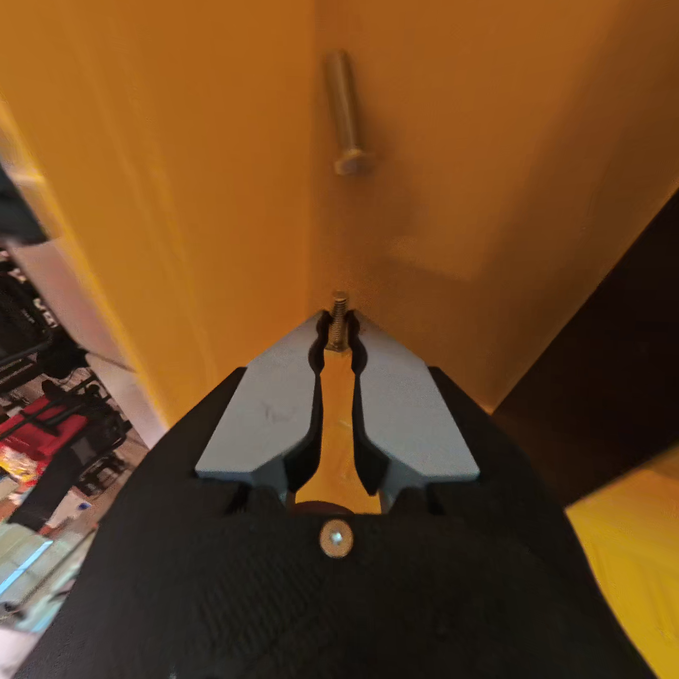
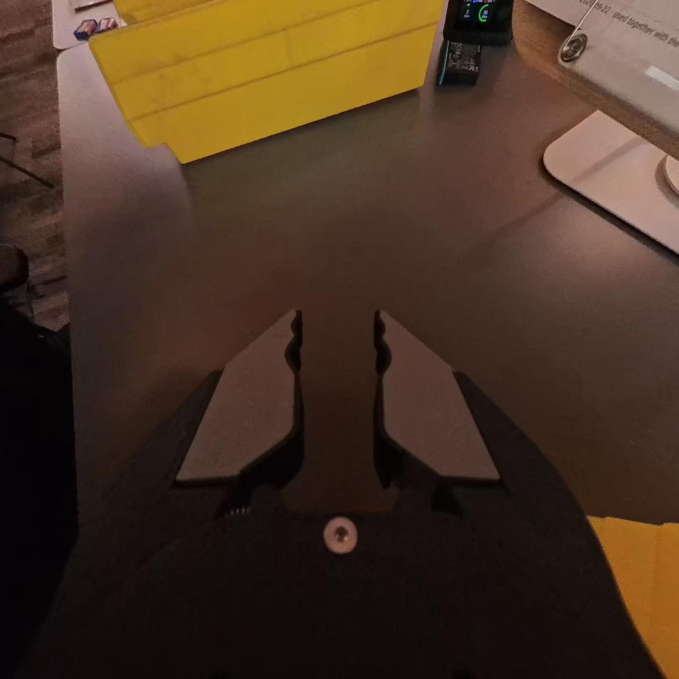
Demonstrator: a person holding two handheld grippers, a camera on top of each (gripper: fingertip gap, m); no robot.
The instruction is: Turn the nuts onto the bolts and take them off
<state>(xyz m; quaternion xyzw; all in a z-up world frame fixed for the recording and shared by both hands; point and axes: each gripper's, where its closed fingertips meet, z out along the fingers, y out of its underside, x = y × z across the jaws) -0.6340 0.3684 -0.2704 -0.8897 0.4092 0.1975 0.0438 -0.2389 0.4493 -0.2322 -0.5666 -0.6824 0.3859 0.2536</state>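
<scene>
In the left wrist view my left gripper (image 1: 337,323) is inside a yellow bin (image 1: 183,183) and is shut on a small bolt (image 1: 338,323), threaded end pointing forward past the fingertips. A second, larger bolt (image 1: 347,114) lies on the bin floor farther ahead, head toward me. No nut shows. In the right wrist view my right gripper (image 2: 338,319) is open and empty, held over the dark table (image 2: 441,257). A yellow bin (image 2: 264,73) stands ahead of it on the table.
In the right wrist view a small black device with a lit screen (image 2: 474,33) stands right of the bin. A white monitor base (image 2: 606,172) sits at the right edge. Another yellow bin corner (image 2: 639,580) shows lower right. The left wrist view shows room clutter (image 1: 44,422) beyond the bin wall. Some 40 cm of space lies between my two pairs of fingers. From the right gripper's tips to the white monitor base (image 2: 606,172) is close to 25 cm.
</scene>
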